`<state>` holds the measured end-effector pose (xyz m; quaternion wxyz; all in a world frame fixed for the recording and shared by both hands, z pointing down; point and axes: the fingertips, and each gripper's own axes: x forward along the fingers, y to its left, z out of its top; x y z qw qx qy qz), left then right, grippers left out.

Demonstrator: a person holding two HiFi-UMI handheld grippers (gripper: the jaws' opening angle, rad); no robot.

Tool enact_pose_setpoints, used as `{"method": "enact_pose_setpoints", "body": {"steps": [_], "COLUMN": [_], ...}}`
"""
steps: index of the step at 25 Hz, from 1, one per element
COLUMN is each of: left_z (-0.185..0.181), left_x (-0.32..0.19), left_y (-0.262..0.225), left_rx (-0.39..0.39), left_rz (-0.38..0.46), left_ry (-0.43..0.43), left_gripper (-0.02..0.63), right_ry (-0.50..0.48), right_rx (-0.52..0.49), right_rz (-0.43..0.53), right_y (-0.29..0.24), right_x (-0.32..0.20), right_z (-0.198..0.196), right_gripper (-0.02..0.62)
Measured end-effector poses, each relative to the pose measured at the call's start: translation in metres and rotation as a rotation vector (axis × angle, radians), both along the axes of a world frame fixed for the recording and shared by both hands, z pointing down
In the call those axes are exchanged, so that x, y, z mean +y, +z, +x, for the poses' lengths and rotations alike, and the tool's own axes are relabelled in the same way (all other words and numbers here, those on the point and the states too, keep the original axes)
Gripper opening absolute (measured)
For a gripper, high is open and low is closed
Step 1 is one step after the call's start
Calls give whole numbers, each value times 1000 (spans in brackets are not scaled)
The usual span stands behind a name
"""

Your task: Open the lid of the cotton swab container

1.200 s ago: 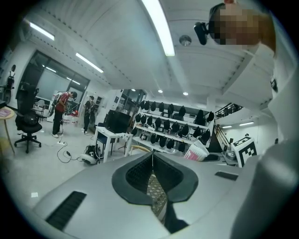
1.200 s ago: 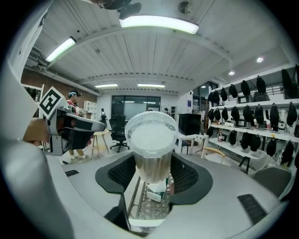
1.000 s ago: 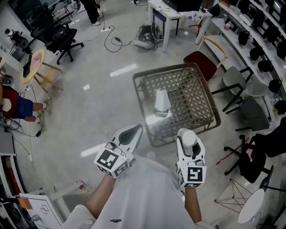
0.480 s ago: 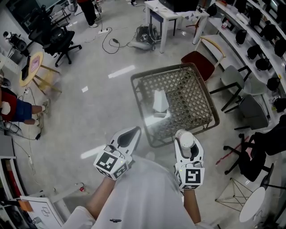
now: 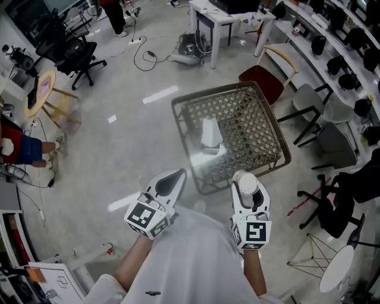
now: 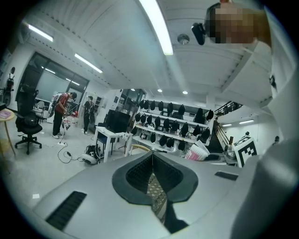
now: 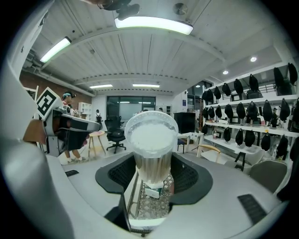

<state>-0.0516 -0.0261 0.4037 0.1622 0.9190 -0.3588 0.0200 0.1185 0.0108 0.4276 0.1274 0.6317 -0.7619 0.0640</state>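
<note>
Here, one swab container (image 7: 152, 135) in right tongs (image 5: 249, 183), left tongs (image 5: 176, 176) closed

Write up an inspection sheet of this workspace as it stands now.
Surface: glass-topped wicker table, standing on a pale floor.
Job's things: cotton swab container upright, lid apparently on.
Clutter: one white box-like object on the table.
Grippers: right gripper jaws closed on the container; left gripper jaws shut, empty.
Cables: loose cables on the floor near the white desk.
Surroundings: office chair, red chair, shelves of dark items.
</note>
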Motion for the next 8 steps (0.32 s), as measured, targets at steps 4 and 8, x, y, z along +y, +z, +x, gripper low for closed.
{"method": "enact_pose_setpoints", "body": {"steps": [4, 8], "left_z": [7, 12], "left_x": [0, 1], "left_y": [0, 0], "left_rx": [-1, -5], "left_rz": [1, 1], "left_ry": [10, 21], "left_gripper": [5, 5], "right_ry": [10, 11], "right_rx": [-6, -6], "right_rz": [-3, -5], "right_y": [3, 4], "right_x": [2, 3], "right_z": [5, 8], "right_gripper": [225, 225]}}
